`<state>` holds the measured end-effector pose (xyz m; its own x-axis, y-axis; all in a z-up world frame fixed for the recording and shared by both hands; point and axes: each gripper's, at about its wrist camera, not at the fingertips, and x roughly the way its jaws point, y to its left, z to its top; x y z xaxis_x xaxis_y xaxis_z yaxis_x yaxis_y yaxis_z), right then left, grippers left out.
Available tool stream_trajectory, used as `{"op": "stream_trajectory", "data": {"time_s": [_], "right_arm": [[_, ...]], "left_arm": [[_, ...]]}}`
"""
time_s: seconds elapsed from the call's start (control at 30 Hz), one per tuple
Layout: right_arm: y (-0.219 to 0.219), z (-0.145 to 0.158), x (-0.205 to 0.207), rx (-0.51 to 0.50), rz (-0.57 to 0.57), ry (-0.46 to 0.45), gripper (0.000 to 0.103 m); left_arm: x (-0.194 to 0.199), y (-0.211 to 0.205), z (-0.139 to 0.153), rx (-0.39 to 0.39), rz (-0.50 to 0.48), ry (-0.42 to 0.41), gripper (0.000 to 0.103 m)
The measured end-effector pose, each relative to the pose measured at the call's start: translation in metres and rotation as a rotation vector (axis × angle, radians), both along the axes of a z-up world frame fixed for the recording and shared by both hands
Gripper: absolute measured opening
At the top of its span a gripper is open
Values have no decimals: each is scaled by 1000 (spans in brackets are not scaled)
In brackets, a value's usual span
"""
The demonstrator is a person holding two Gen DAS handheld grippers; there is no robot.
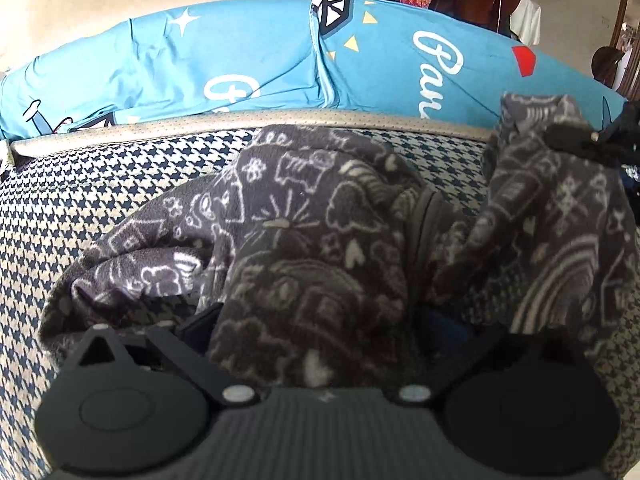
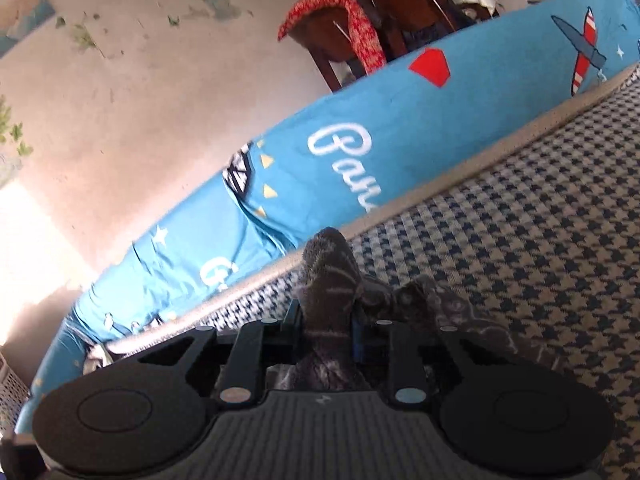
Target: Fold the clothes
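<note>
A dark grey fleece garment [image 1: 304, 216] with white doodle prints lies crumpled on a houndstooth mattress [image 1: 100, 200]. My left gripper [image 1: 316, 320] sits low at its near edge. Its jaws stand wide apart, with a thick fold of the fleece lying between and over them, so the fingertips are mostly hidden. At the far right, my right gripper [image 1: 576, 136] holds a corner of the garment raised off the mattress. In the right wrist view, the right gripper [image 2: 326, 320] is shut on a bunched strip of the same fleece garment [image 2: 330, 276], which sticks up between the pads.
A blue printed sheet [image 1: 240, 52] covers the long bolster [image 2: 360, 120] along the mattress's far edge. Behind it are a pale wall and a wooden chair [image 2: 360, 12] draped with red cloth. Bare houndstooth surface [image 2: 540, 240] spreads to the right.
</note>
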<state>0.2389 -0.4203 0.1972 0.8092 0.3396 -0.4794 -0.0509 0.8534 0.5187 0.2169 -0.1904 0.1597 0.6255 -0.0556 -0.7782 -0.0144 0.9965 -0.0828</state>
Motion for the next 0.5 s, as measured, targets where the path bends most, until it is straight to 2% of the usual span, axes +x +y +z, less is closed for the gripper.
{"op": "stream_trajectory", "data": {"time_s": [0.23,0.5], "right_arm": [[-9,15,9,99,-9,-83,24],[-8,25,23,132,-23,-114,24]], "left_arm": [[17,-15,9,-18,24,-50,103],[33,-38,13,19,56,-102,103]]}}
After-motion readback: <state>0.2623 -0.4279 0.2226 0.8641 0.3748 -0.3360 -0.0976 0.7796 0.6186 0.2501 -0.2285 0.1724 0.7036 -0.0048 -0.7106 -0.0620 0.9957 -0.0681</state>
